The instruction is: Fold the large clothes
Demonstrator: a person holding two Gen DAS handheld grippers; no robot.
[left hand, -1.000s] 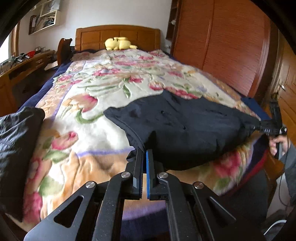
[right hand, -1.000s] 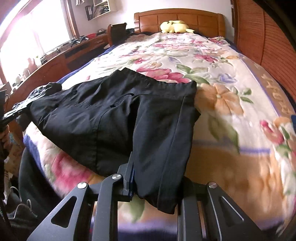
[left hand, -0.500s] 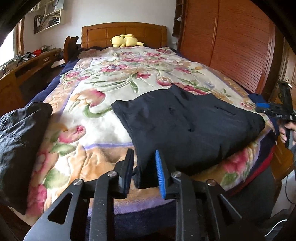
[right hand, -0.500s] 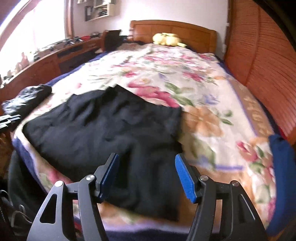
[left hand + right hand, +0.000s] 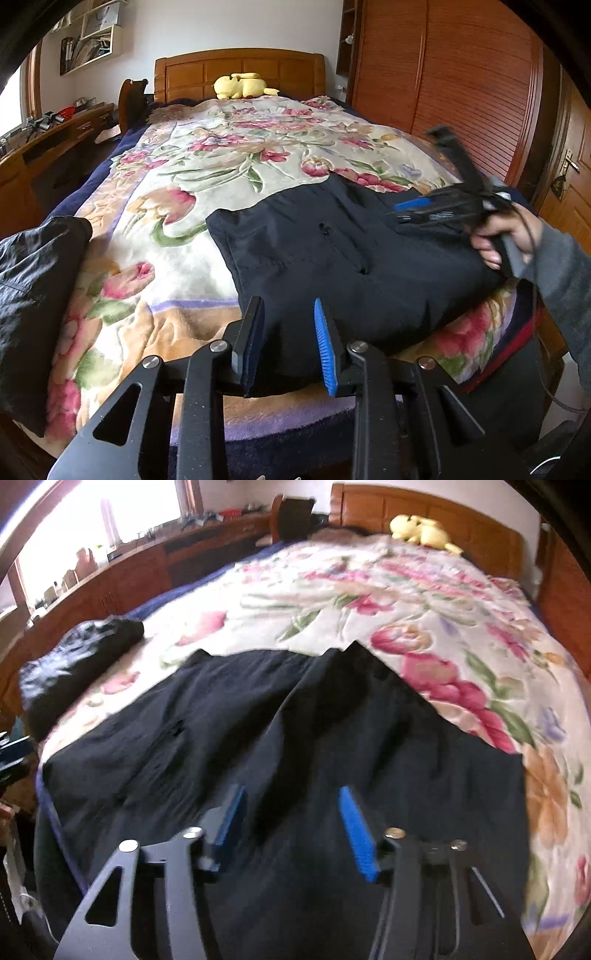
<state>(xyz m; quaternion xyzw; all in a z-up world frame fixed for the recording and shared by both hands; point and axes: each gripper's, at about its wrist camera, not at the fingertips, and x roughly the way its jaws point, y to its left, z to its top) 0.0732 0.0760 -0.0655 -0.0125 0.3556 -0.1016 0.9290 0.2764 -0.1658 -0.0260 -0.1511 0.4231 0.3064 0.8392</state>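
A large black garment [image 5: 343, 266] lies folded flat at the foot of the bed on a floral blanket [image 5: 207, 184]; it also shows in the right wrist view [image 5: 295, 738]. My left gripper [image 5: 288, 343] is open, its jaws either side of the garment's near edge without pinching it. My right gripper [image 5: 291, 823] is open and hovers just above the garment; in the left wrist view it [image 5: 417, 208] is over the garment's right end.
A second dark garment [image 5: 33, 288] lies bunched at the bed's left edge, and it shows in the right wrist view [image 5: 74, 661]. A yellow plush toy [image 5: 242, 85] sits by the headboard. A wooden wardrobe [image 5: 461, 81] stands right, a desk [image 5: 48, 147] left.
Both grippers have opened and let go of the black garment, which now rests on the bed. The right gripper has moved in over the garment.
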